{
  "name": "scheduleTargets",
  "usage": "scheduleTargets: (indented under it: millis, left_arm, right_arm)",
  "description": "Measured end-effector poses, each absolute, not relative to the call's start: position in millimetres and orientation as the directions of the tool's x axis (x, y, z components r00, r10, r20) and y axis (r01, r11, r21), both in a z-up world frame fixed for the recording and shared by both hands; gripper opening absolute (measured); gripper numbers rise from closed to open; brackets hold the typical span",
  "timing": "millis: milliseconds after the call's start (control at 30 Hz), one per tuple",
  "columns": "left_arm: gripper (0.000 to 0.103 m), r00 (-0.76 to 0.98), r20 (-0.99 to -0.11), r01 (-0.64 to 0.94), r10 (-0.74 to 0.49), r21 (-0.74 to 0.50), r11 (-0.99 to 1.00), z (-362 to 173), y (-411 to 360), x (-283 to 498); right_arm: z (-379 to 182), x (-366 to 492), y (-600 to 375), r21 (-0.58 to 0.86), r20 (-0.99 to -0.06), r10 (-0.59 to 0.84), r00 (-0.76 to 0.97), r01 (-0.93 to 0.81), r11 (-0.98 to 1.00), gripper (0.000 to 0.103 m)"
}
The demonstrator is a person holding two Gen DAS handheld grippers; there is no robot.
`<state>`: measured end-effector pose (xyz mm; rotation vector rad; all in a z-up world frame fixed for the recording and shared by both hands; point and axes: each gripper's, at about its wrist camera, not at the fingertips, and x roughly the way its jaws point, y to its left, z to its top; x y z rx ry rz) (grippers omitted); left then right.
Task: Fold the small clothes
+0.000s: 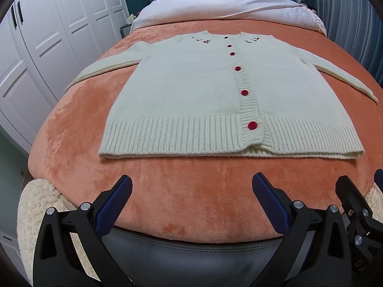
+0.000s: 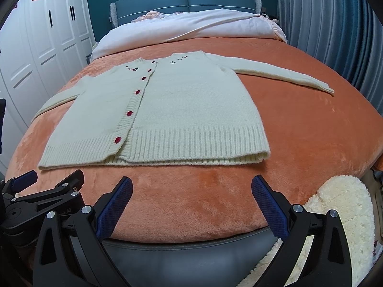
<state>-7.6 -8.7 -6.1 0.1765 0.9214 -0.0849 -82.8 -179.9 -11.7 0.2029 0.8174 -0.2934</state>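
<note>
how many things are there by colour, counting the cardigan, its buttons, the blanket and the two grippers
Cream: 1, the cardigan
Red: 6, the buttons down its front
Orange: 1, the blanket under it
Black and blue: 2, the left gripper and right gripper, both open
Total: 10

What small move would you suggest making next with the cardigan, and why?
Probably bring the left gripper toward the left sleeve: the cardigan lies flat, buttoned, sleeves spread on the orange blanket, and both grippers, the right gripper included, are open and empty.
</note>
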Motion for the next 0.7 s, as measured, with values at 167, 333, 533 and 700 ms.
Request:
scheduleTargets:
  millis: [167,333,533,700]
  left_arm:
    - [0.098,0.604,-0.797,0.148,0.005,0.119,0.982,-5.5,-9.4,-8.4]
    - [0.098,0.605,-0.796,0.149,0.008,0.122,0.981,-5.6,-10.0,-8.8]
    - [0.098,0.603,-0.798,0.151,0.006,0.122,0.981,-6.0,-9.8,-9.5]
    - [0.098,0.602,-0.798,0.153,0.005,0.122,0.981,-6.7,-9.9,-10.0]
  right_arm:
    - [-12.1,-82.0,-179.4,0.066,-0.742,-0.178,0.647,0.334,0.94,0.098]
    - [-11.8,-82.1,-179.8,0.066,-0.742,-0.177,0.647,0.333,0.941,0.098]
    - [-12.9,-83.2,-178.9,0.068,-0.743,-0.174,0.646,0.332,0.941,0.098]
    - [-14.3,-82.7,-179.0,0.069,-0.746,-0.17,0.643,0.33,0.942,0.098]
